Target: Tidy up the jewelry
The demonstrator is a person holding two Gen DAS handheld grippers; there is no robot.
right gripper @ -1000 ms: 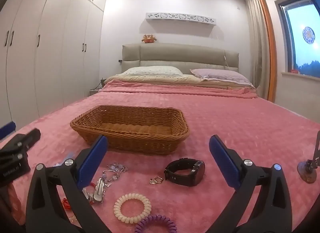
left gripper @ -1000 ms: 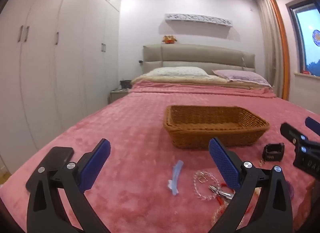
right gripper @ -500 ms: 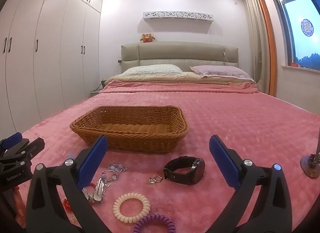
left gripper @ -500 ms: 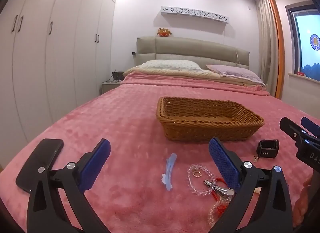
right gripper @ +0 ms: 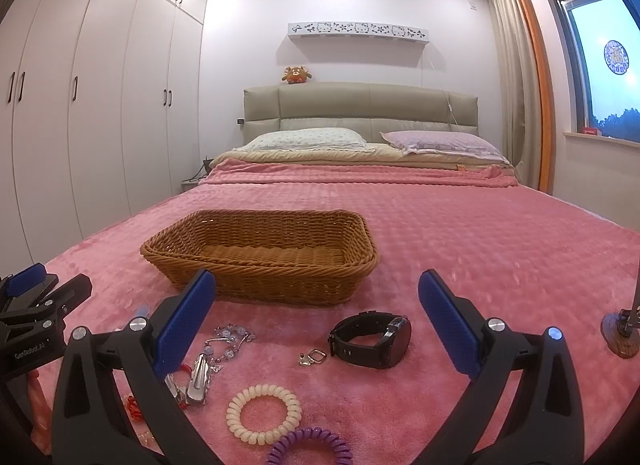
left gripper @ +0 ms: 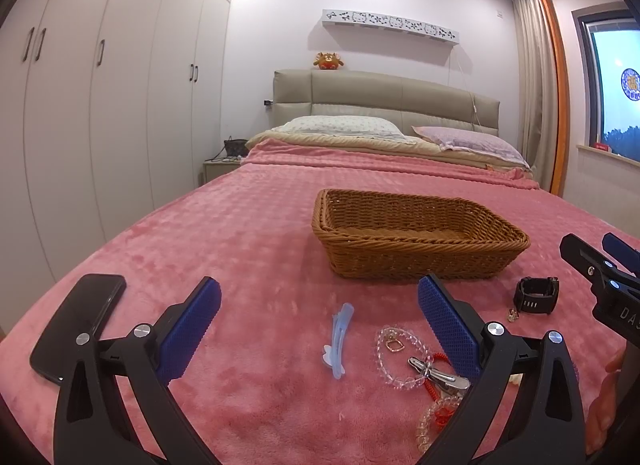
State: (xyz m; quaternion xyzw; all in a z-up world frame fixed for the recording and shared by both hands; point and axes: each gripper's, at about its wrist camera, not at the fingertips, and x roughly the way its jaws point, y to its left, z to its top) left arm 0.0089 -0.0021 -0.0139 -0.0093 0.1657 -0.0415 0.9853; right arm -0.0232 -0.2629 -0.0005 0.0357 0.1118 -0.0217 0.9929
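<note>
Left gripper [left gripper: 319, 319] jaws wide, blue hair clip [left gripper: 338, 340] between them. Right gripper [right gripper: 317, 315] jaws wide, black watch [right gripper: 372, 339] between them; wicker basket [right gripper: 260, 255] beyond.

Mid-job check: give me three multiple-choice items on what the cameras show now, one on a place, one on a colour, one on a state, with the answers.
1. Where does the black watch lie?
A. inside the wicker basket
B. on the pink blanket in front of the basket
C. on a pillow

2. What colour is the coiled hair tie lying just behind the purple one?
A. cream
B. green
C. black

3. How is the right gripper?
A. shut on the watch
B. shut on nothing
C. open, holding nothing

Answers:
1 B, the watch rests on the pink blanket just short of the wicker basket.
2 A, its coils are pale cream.
3 C, its blue fingers stand wide apart with nothing between them.
</note>
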